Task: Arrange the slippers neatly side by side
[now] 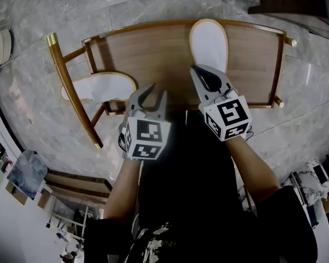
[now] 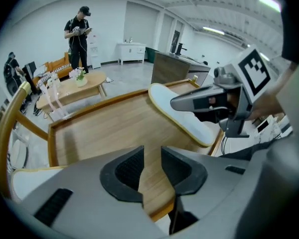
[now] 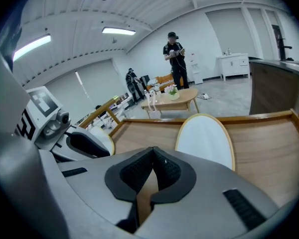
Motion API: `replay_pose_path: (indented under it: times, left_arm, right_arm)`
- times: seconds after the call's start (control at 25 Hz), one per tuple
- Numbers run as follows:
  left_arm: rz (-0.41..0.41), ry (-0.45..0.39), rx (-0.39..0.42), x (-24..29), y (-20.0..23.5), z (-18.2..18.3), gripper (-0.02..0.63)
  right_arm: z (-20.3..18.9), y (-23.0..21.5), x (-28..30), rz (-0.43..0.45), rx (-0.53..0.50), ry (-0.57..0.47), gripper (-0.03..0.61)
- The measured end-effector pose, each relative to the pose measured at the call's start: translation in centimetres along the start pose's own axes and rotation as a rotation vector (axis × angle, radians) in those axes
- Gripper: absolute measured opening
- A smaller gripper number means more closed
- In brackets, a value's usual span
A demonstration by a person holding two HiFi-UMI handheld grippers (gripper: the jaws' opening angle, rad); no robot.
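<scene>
One white slipper with a tan edge lies lengthwise on the wooden rimmed table, toward its right side; it also shows as the slipper and the slipper. The second white slipper lies crosswise at the table's left end and sticks out past the rim. My right gripper is shut with nothing in it, its tip at the near end of the right slipper. My left gripper hangs open over the table's front edge, right of the second slipper, with only wood between its jaws.
A wooden leg with a gold tip slants across the left slipper. Marble floor surrounds the table. In the room beyond stand a low table with flowers, a person and a dark counter.
</scene>
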State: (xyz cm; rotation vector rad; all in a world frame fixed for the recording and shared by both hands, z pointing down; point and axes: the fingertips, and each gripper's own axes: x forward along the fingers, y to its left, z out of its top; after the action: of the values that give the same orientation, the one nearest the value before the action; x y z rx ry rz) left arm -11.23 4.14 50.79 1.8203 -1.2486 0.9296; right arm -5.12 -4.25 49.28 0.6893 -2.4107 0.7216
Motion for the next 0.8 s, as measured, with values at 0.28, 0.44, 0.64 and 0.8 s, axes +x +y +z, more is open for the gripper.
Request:
replay_pose_path:
  times: [0.28, 0.44, 0.64, 0.8]
  left_arm:
    - [0.078, 0.029, 0.008, -3.9, 3.1, -1.8, 0.141]
    - [0.095, 0.093, 0.099, -5.0, 4.3, -3.8, 0.163]
    - [0.125, 0.169, 0.217, -6.4, 6.3, -5.2, 0.169]
    - [0.179, 0.265, 0.462, -6.9, 7.6, -5.7, 0.169]
  right_arm:
    - [0.6, 3.1, 0.0, 0.104, -0.155, -0.009, 0.0]
    - [0.5, 3.3, 0.1, 0.126, -0.184, -0.009, 0.0]
    - [-0.1, 3.8, -0.1, 0.128, -0.194, -0.01, 0.0]
    - [-0.4, 3.0, -1.2, 0.102, -0.202, -0.009, 0.0]
